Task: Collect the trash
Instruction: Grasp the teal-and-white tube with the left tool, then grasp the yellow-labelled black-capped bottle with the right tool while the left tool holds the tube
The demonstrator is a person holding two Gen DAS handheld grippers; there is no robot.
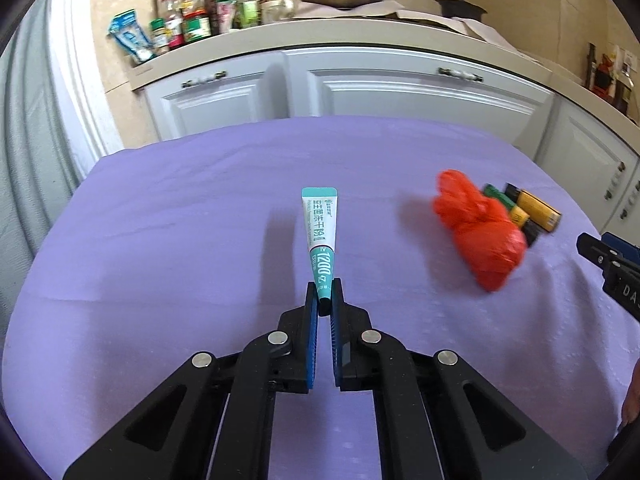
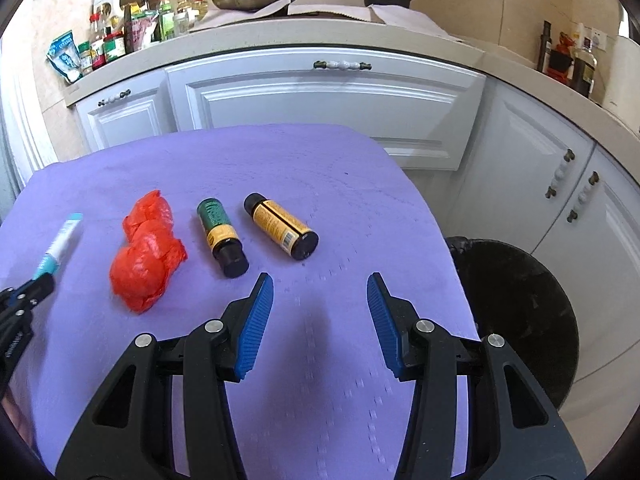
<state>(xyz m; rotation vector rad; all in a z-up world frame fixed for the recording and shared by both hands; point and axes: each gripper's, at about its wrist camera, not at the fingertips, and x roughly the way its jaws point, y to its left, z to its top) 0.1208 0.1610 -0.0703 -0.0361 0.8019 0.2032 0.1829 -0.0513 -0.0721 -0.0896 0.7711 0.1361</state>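
L gripper (image 1: pixel 325 298) is pinching the teal-and-white tube (image 1: pixel 320 232) by its near end, jaws nearly together w/ only the tube's thin end between the blue pads (image 1: pixel 313 344); rest of the tube is sticking out fwd over the purple cloth (image 1: pixel 160 240). From the R wrist view the tube looks to be riding clear of the cloth, though I can't be fully sure.

Moving rightward: the red plastic bag (image 2: pixel 146 250) is lying crumpled on the cloth, just beside it the green-label bottle (image 2: pixel 221 236), then the yellow-label bottle (image 2: pixel 280 226), both on their sides, caps toward the cameras, not touching each other.

R gripper (image 2: pixel 320 314) is hovering over bare cloth near the two bottles, jaws standing partly apart, nothing between them.

Far right, off the table edge and lower down, the black bin (image 2: pixel 520 320) is sitting open.

Step in hand, prob: carrying the tube across to the bin. Doing it well: keep the pinch firm since the hold is only on the tip & the tube can pivot; pass above the bag and bottles w/o brushing them; get fully over the bin mouth before letting go. R side should be keeping out of L's path, or lining up on the nearer bottle crosswise to its body.
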